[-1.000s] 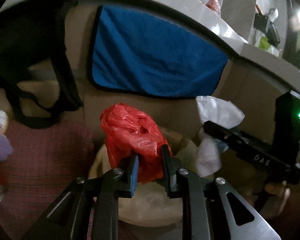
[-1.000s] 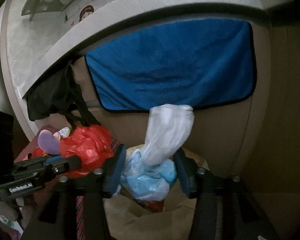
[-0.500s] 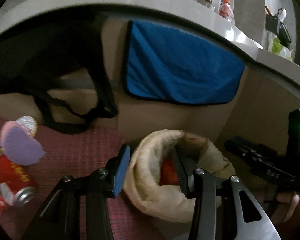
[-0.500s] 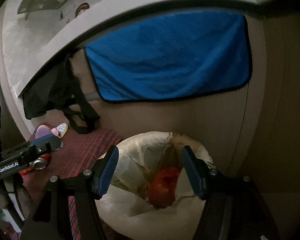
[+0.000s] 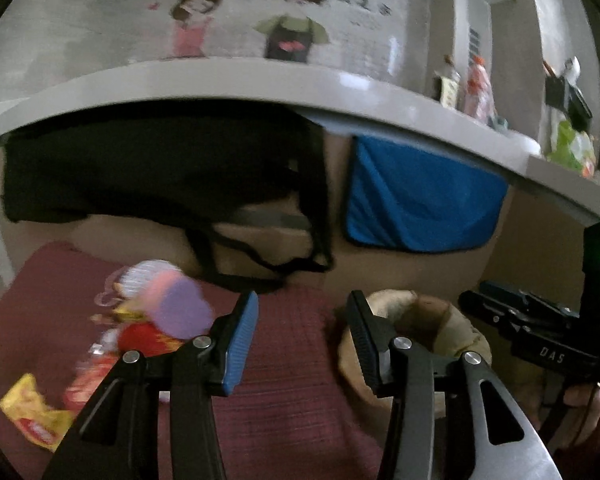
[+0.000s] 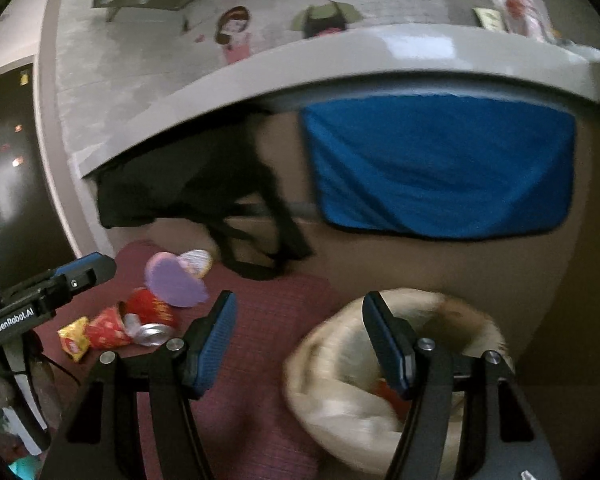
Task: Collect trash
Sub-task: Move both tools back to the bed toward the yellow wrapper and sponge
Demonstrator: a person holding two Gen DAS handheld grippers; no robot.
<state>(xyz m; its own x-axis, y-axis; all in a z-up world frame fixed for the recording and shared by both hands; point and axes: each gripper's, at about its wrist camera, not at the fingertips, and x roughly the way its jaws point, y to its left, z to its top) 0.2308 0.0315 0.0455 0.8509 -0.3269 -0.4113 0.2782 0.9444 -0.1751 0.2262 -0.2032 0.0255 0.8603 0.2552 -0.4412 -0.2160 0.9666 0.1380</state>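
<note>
A cream trash bag (image 6: 340,392) stands open on the dark red mat (image 6: 260,360), with red trash low inside; it also shows in the left wrist view (image 5: 452,336). Loose trash lies at the left: a purple disc (image 6: 176,280), a red can (image 6: 148,316), a red wrapper (image 6: 108,330) and a yellow wrapper (image 6: 74,338). The left view shows the disc (image 5: 176,308) and yellow wrapper (image 5: 32,420). My left gripper (image 5: 300,344) is open and empty above the mat. My right gripper (image 6: 300,344) is open and empty, its right finger over the bag.
A blue towel (image 6: 440,172) and a black bag (image 6: 188,188) hang under a grey counter edge (image 6: 300,80) against a tan cabinet front. Bottles (image 5: 476,84) stand on the counter. The mat (image 5: 284,400) lies between trash and bag.
Both grippers dropped their plastic bags into the trash bag and opened. Both views have since swung left and pulled back toward the loose trash on the mat.
</note>
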